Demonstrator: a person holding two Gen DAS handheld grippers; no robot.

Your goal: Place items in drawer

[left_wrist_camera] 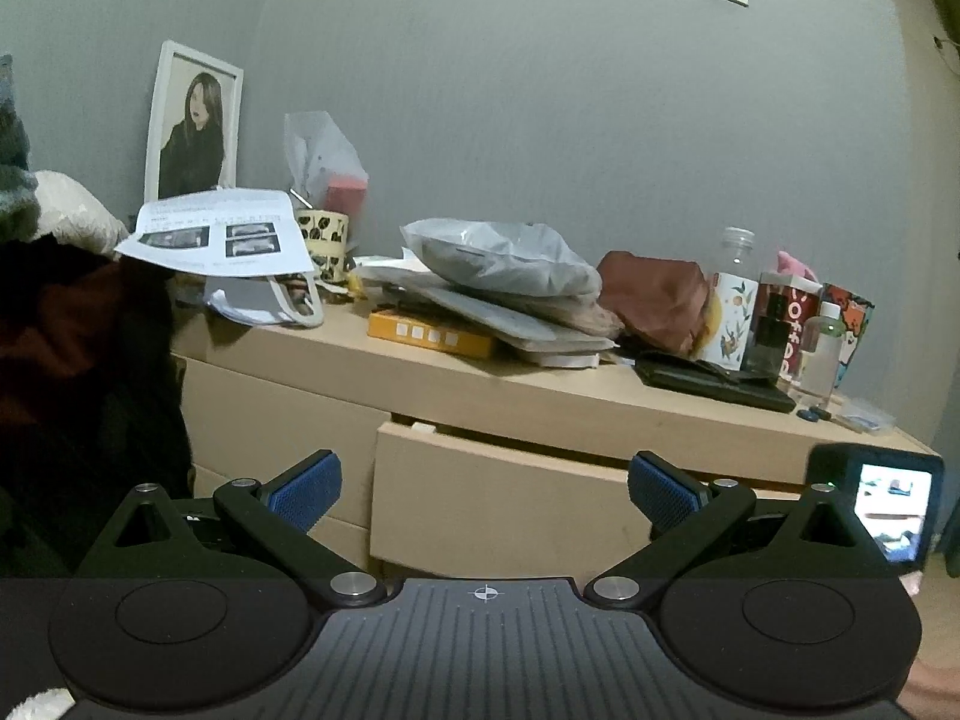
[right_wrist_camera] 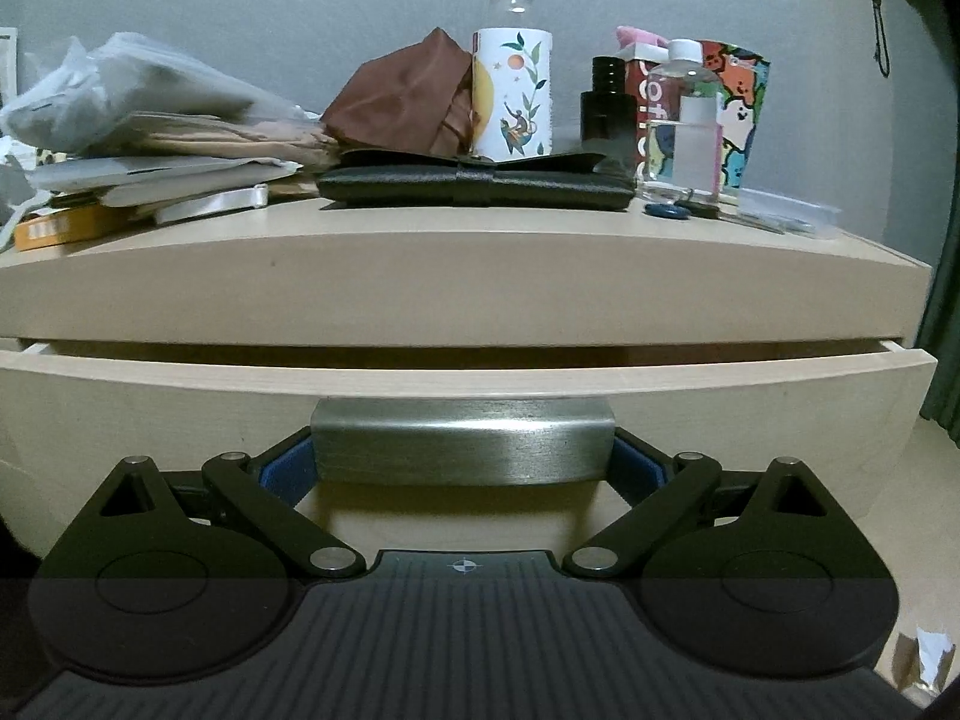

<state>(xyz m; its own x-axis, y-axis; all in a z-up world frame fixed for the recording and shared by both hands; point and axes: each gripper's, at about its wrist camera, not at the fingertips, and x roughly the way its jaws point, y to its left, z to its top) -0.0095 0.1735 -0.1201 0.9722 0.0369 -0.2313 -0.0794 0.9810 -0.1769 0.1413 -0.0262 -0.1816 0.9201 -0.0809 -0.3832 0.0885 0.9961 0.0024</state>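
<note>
The dresser's top right drawer stands pulled out a small way, with a dark gap above its front. My right gripper is at its metal handle. The jaws are spread wide and the blue pads show at both ends of the handle, which hides their tips. My left gripper hangs open and holds nothing, in front of the same drawer. On the dresser top lie a black wallet, a labelled bottle and a brown pouch.
Stacked envelopes and plastic bags crowd the middle of the dresser top. Papers, a cup and a framed picture stand at its left. Small bottles and a coffee box sit at the right. Dark clothing fills the left.
</note>
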